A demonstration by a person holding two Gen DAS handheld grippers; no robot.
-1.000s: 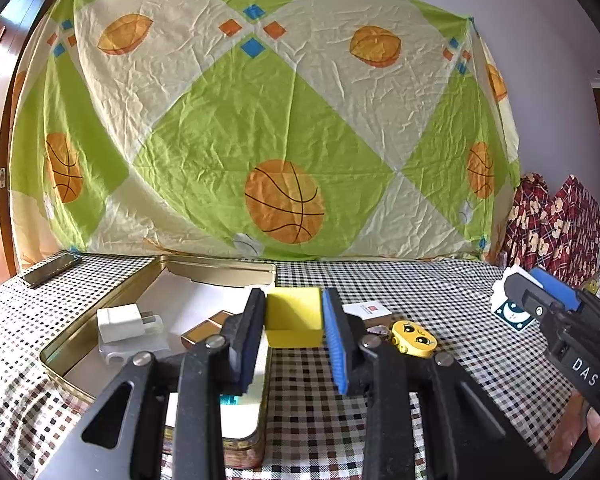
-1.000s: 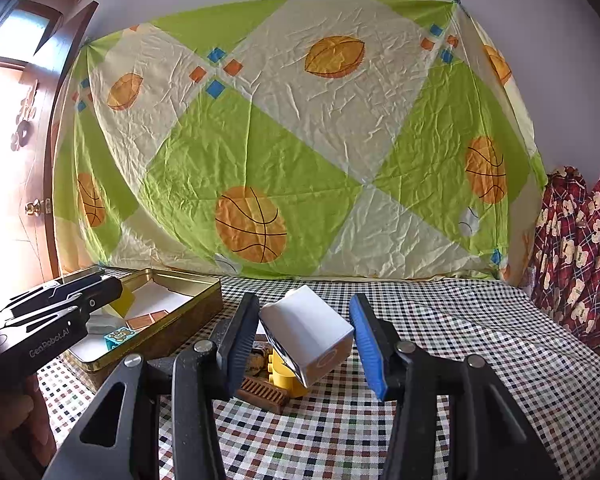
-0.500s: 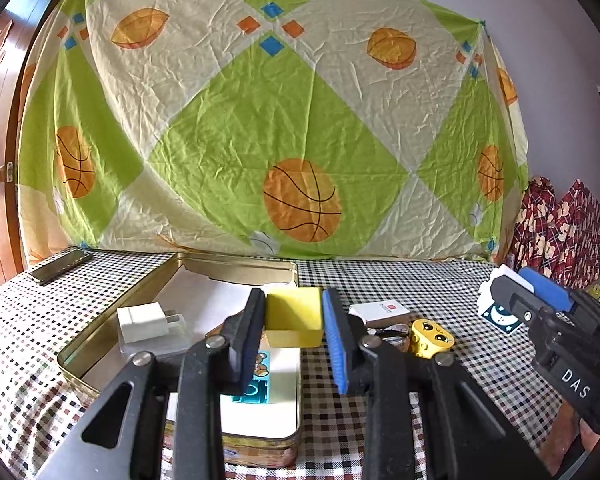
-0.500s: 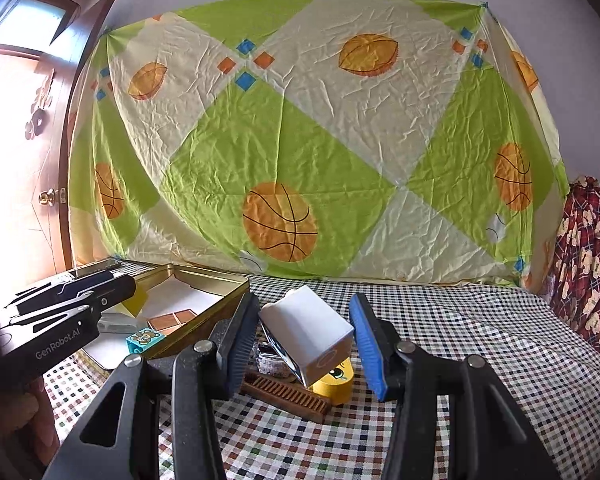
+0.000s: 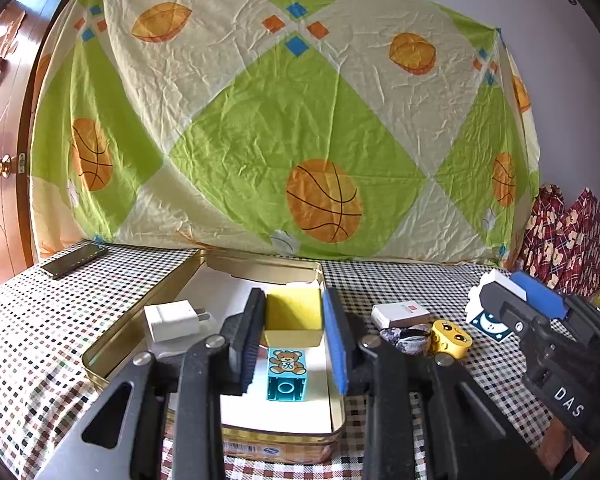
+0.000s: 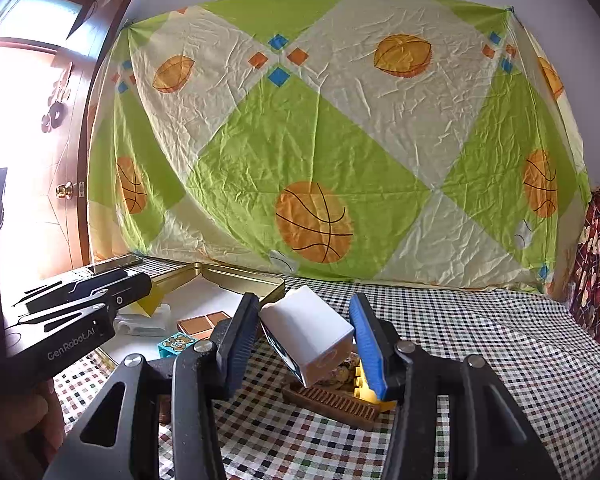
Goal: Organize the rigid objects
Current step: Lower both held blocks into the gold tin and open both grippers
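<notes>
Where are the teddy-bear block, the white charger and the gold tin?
teddy-bear block (image 5: 287, 376), left wrist view, bear picture on top.
white charger (image 5: 171, 320), left wrist view, its body.
gold tin (image 5: 112, 346), left wrist view, left wall.

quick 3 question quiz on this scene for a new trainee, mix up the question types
1. True or false: the left gripper is shut on a yellow block above the gold tin.
2. Multiple choice: what does the right gripper hold? A) a phone B) a white block with a printed face C) a comb
3. Fill in: the teal block in the tin carries a picture of a ____.

Key
1. True; both pads press its sides.
2. B; the white block sits tilted between the pads.
3. Teddy bear; the teal block lies on the tin's white liner, near the white charger plug.
</notes>
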